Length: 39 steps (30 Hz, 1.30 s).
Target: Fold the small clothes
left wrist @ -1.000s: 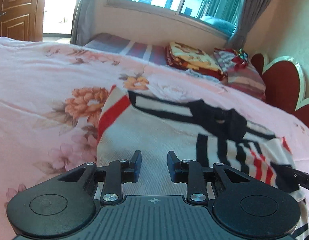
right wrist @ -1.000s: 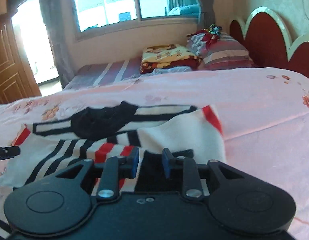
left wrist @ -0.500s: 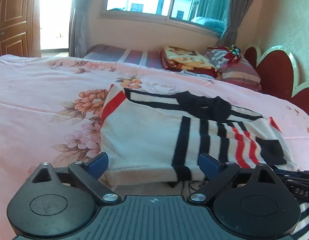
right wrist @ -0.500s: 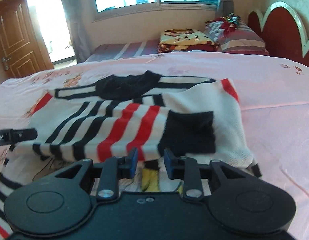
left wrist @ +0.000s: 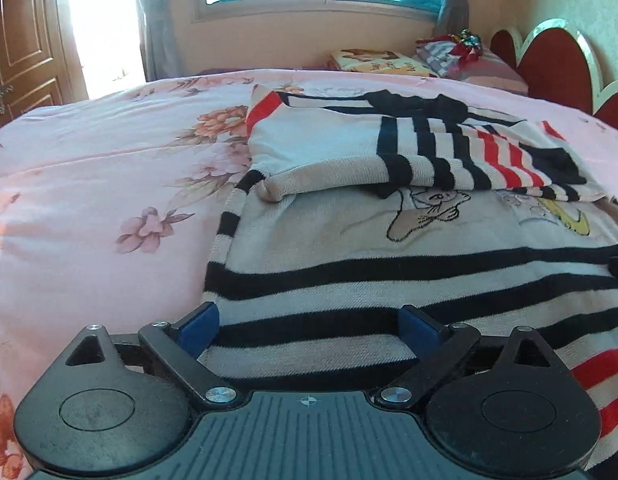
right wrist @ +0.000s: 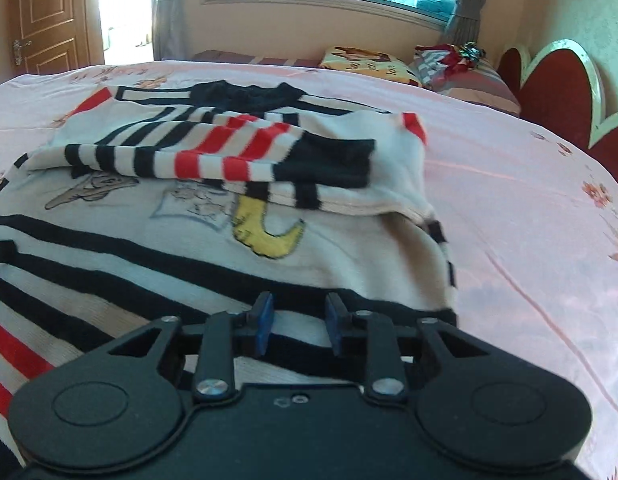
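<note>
**Striped sweater half folded on the bed, both grippers at its near hem**

A small cream sweater (left wrist: 409, 248) with black and red stripes lies flat on the pink floral bed (left wrist: 109, 184). Its sleeves (right wrist: 229, 156) are folded across the chest, forming a striped band that runs side to side over the upper body, with the black collar beyond it. Below the band, a cartoon print with a yellow crescent shows on the front.

The left gripper (left wrist: 309, 330) sits low at the near left part of the hem, its blue-padded fingers (left wrist: 197, 326) spread wide and released, with the striped fabric lying between them but not pinched. The right gripper (right wrist: 299, 322) is at the near right part of the hem, just inside the sweater's right edge; its fingers (right wrist: 264, 316) stand close together with a narrow gap, and I cannot tell whether they grip the knit.

A folded blanket (right wrist: 361, 60) and striped pillows (right wrist: 461, 72) lie at the far side by the red headboard (right wrist: 549, 92).
</note>
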Tool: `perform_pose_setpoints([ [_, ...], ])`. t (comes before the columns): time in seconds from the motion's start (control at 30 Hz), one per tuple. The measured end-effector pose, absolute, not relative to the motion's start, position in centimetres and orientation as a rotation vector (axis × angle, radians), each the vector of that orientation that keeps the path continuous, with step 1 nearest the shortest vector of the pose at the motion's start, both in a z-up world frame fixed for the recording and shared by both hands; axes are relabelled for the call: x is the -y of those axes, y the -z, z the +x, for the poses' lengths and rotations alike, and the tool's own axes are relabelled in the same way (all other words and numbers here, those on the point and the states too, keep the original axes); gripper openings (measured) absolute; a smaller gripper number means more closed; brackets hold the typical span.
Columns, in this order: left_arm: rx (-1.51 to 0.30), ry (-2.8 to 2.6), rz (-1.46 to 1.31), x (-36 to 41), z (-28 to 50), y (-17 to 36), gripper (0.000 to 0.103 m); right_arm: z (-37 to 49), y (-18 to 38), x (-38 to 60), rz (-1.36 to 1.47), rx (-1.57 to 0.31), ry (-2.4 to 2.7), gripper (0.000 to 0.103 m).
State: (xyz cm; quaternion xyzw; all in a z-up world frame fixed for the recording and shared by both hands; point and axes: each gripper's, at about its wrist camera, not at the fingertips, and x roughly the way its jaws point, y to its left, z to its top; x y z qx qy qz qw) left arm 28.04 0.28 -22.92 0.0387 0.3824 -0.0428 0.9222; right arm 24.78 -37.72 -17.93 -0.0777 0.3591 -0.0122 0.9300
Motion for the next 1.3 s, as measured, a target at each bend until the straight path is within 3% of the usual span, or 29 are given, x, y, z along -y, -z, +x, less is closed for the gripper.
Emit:
perform_pose_setpoints([
  [0.17,-0.786,0.063,-0.033,0.9,25.7,21.0,0.096,23.0,16.7,36.8,-0.074,-0.719,-0.044,0.03],
  [0.4,-0.829,0.152,0.062,6.2,23.7,22.4,0.096,20.9,17.5,31.6,-0.144,-0.733,-0.22,0.027],
  [0.77,-0.803,0.151,0.085,1.6,19.3,23.0,0.096,15.8,18.5,36.8,-0.181,-0.747,-0.008,0.027],
  [1.3,-0.814,0.24,0.018,1.5,16.0,21.0,0.096,11.1,17.0,28.7,-0.052,-0.72,-0.031,0.029],
])
